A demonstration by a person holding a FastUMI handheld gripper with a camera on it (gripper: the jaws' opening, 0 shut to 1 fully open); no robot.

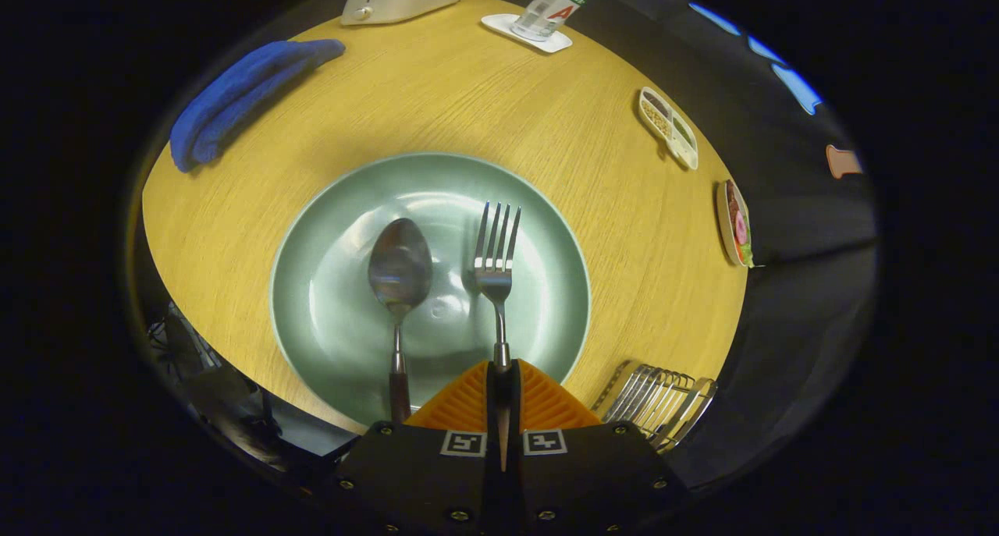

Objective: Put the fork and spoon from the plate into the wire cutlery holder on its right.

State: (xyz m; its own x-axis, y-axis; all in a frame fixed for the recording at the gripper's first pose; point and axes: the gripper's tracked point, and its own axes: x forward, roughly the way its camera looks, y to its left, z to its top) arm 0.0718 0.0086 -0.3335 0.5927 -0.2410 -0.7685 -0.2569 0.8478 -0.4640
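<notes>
We see our claw [503,395] clamped on the fork [496,263] handle, tines pointing to twelve o'clock over the glossy green plate [328,317]; the steel spoon [399,275] lies at ten, the wire cutlery holder [659,399] at three.

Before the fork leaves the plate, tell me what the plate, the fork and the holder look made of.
Plate: likely glazed ceramic, pale green, with glossy highlights.
Fork: shiny metal, probably steel; its dark handle sits clamped between the orange fingers of the gripper.
Wire cutlery holder: thin bright metal wire, apparently chromed, standing right of the plate.
</notes>
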